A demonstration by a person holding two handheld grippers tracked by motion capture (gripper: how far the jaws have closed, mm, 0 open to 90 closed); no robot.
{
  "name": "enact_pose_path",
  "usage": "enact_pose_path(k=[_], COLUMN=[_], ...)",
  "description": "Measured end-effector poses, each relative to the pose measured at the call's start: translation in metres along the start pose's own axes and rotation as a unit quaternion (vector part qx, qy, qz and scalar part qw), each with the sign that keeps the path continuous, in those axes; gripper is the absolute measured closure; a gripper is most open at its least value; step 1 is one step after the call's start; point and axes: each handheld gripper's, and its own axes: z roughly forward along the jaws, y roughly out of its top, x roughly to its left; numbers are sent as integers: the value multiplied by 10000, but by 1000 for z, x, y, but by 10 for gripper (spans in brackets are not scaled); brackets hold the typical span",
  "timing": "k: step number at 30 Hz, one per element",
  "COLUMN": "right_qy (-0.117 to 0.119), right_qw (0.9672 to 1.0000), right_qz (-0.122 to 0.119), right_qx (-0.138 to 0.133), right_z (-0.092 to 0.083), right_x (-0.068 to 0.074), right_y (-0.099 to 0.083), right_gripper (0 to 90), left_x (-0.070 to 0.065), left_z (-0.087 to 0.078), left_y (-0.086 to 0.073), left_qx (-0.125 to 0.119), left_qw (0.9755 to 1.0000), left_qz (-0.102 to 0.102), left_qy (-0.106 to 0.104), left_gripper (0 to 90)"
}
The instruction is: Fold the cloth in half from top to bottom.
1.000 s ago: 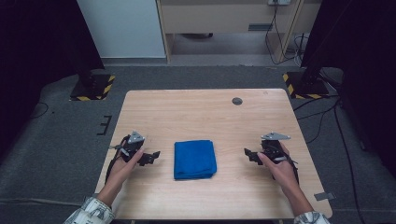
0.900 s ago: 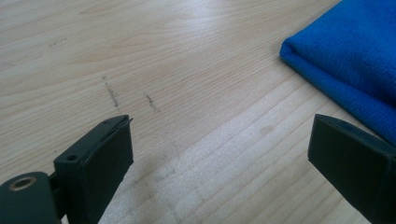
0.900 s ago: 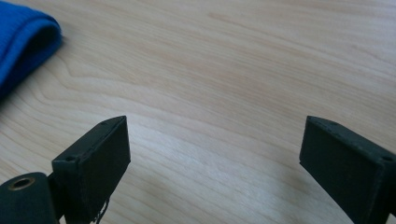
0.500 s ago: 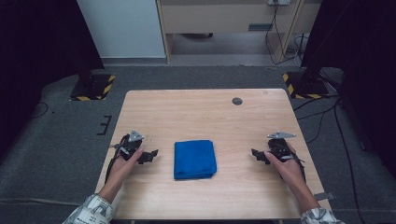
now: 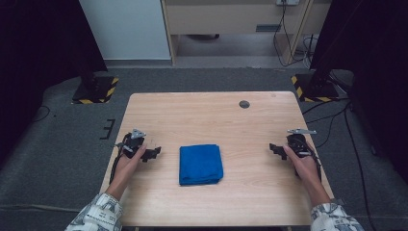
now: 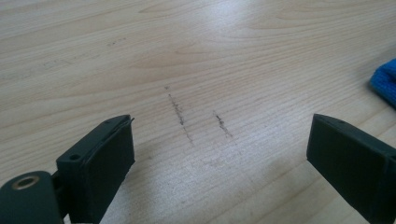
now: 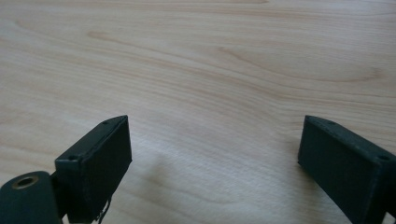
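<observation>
Cloth: a folded blue towel [image 5: 200, 164] lies flat on the desk [image 5: 211, 115], near the middle of the front half, between the two hands and touched by neither; its corner shows at the right edge of the left gripper view [image 6: 385, 84].
Left gripper: left gripper [image 5: 153, 153] sits low over the desk near the left edge, pointing toward the towel, a strip of bare wood between them; jaws spread wide, nothing between them but bare wood with a few dark scuff marks [image 6: 180, 116].
Right gripper: right gripper [image 5: 275, 149] is near the right edge of the desk, pointing inward, well apart from the towel; jaws wide apart, holding nothing, plain wood grain beyond them.
Open room: the whole back half of the desk is bare wood apart from a small dark round cap [image 5: 244, 104] close to the far edge, right of centre.
Edges: both forearms come in over the front edge; the towel's near side stops short of that edge.
Around the desk: grey floor [image 5: 62, 144], with two stand bases marked by yellow-black tape [image 5: 111, 91] beyond the far corners.
</observation>
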Motion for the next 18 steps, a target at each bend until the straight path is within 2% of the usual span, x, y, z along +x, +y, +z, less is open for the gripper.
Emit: enact_pose_path(k=[7,10,14,16,17,18], right_qy=[-105,-158,-288,-431,-525,-488], right_qw=[9999,9998,9995,9986,9975,9975], right_qz=[85,13,-130,-296,-468,-502], right_qx=[-103,-122,-96,-31,37,70], right_z=[5,7,10,12,13,14], right_x=[-2,1,5,9,12,13], right_y=[0,0,0,1,1,1], right_gripper=[98,89,86,83,69,65], left_x=[0,0,-3,-4,-4,-4], left_z=[7,9,11,11,11,11], left_y=[-1,-2,-2,-2,-2,-2], left_qx=[116,112,158,171,174,179], left_qw=[9999,9999,9996,9996,9996,9996], left_qz=[15,38,202,210,216,224], left_qy=[3,29,85,80,76,71], left_gripper=[70,64,51,40,38,36])
